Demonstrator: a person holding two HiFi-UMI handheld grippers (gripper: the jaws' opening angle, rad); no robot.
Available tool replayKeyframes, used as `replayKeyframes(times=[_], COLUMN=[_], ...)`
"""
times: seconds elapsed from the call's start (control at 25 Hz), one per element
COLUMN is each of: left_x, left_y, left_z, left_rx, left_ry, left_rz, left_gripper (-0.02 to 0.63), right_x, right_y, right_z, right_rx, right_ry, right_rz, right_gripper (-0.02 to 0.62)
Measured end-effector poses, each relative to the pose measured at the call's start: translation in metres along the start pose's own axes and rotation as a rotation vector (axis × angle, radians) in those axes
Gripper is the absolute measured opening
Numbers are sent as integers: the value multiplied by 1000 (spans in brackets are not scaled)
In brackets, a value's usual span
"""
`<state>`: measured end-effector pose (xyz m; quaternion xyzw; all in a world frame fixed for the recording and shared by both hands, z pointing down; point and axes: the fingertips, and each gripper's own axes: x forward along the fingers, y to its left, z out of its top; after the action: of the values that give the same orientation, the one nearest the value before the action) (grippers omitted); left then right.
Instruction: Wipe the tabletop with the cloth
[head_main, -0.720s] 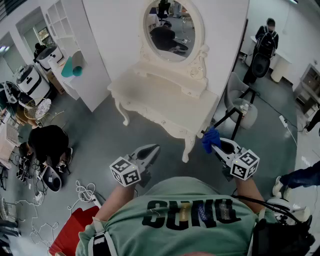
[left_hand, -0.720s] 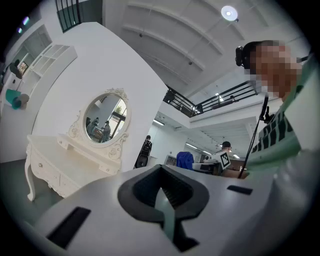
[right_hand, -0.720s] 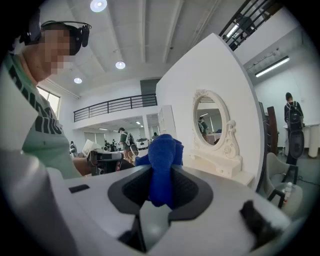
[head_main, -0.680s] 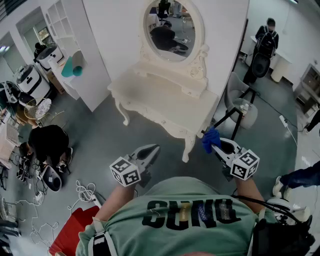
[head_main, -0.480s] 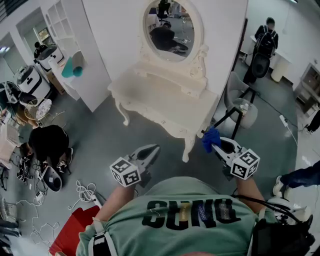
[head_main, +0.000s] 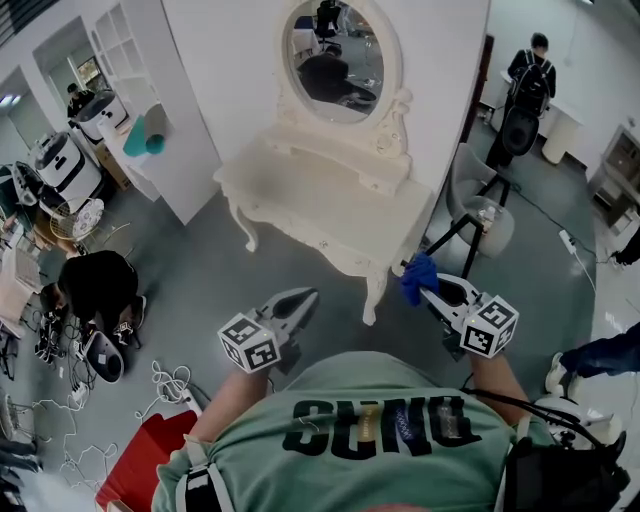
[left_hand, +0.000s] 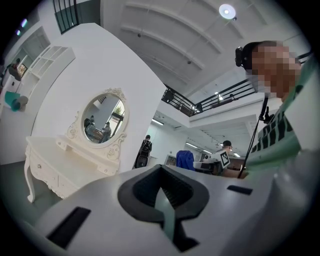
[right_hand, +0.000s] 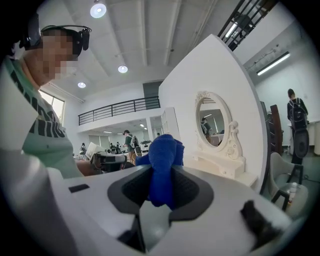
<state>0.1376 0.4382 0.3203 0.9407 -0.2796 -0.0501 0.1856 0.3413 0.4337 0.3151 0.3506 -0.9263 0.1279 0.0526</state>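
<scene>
White shelving (head_main: 125, 35) stands left of the vanity table (head_main: 330, 212), whose pale top sits bare under an oval mirror (head_main: 333, 58). Short of the table, my left gripper (head_main: 305, 297) is pinched closed, empty. My right gripper (head_main: 428, 290) clamps a bunched blue cloth (head_main: 419, 277) by the table's right front corner.

You hold two grippers in the head view: the left gripper (head_main: 303, 297) at 6 o'clock and the right gripper (head_main: 430, 292) at 4 o'clock. There is one blue cloth (head_main: 420, 274), also at 4 o'clock. One white dressing table (head_main: 300, 195) stands at 12 o'clock, with one oval mirror (head_main: 335, 60) above it. One grey chair (head_main: 468, 185) sits at 2 o'clock. Three other people show whole: one standing person (head_main: 530, 85) at 2 o'clock, one crouching person (head_main: 95, 288) at 9 o'clock, one far person (head_main: 77, 98) at 10 o'clock. One leg (head_main: 600, 355) of a fourth shows at 4 o'clock.
</scene>
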Motion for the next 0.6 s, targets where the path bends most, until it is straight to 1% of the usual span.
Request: replayKeyframes(times=[0.24, 0.44, 0.6], left_x=[23, 49, 73], left_y=[-13, -26, -27], left_z=[-8, -18, -24], left_rx=[9, 7, -2], left_ry=[3, 11, 23], left_rz=[8, 15, 11], left_gripper=[2, 2, 2], right_x=[-19, -39, -43], right_y=[-13, -35, -57], right_z=[-1, -7, -8], right_rx=[-8, 8, 8], right_ry=[-3, -5, 6], right_rz=[34, 52, 61], right_gripper=[107, 107, 109])
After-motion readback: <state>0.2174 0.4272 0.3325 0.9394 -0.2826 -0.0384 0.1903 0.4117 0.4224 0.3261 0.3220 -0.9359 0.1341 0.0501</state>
